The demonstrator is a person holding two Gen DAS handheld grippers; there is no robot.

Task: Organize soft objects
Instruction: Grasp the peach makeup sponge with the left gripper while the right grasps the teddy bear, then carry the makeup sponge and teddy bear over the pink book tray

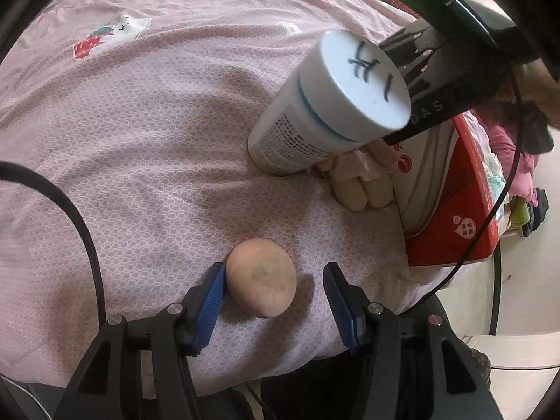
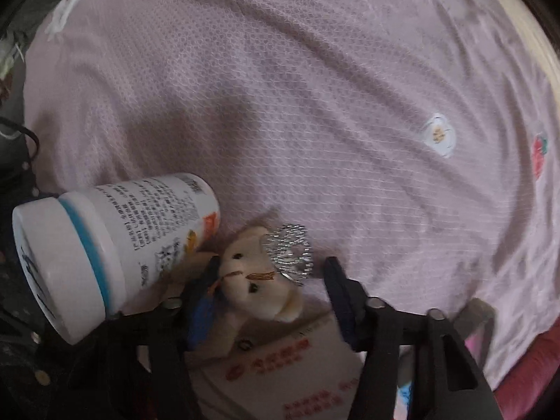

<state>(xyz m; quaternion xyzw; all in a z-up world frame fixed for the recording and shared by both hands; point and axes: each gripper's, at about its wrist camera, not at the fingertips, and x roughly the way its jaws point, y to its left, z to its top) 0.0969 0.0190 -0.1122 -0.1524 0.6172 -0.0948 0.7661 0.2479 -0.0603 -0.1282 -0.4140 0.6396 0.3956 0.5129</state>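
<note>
Left tool (image 1: 273, 294): jaws spread wide just above the bed, gripping nothing; the left blue pad (image 1: 213, 302) touches the side of the ball, the right pad stands apart from it.
Ball (image 1: 260, 277): peach-coloured, round, smudged grey on top; it lies on the bedspread between the left tool's jaws.
Right tool (image 2: 271, 280): jaws open, not closed on anything; the toy bear's head sits between them, against the left finger and clear of the right one.
Toy bear (image 2: 257, 281): small, cream plush with stitched brown mouth and a silver glitter bow (image 2: 288, 252) by its ear; it lies at the edge of the bag, just beside the bottle. In the left view only its pale legs (image 1: 360, 189) show past the bottle.
Bottle (image 1: 315, 119): white plastic cylinder with a blue ring under its lid, black handwriting on the lid, small print down its side; it rests tilted on the bed, lid closed, contents hidden.
Bag (image 1: 451, 210): red and white, printed lettering, resting on the bed's edge next to the bear; what it holds cannot be told.
Bed: covered by a pink patterned bedspread (image 1: 140, 140) with strawberry and white animal motifs, creased.
Room: pale floor (image 1: 549, 182) past the bed; pink clothing lies there.
</note>
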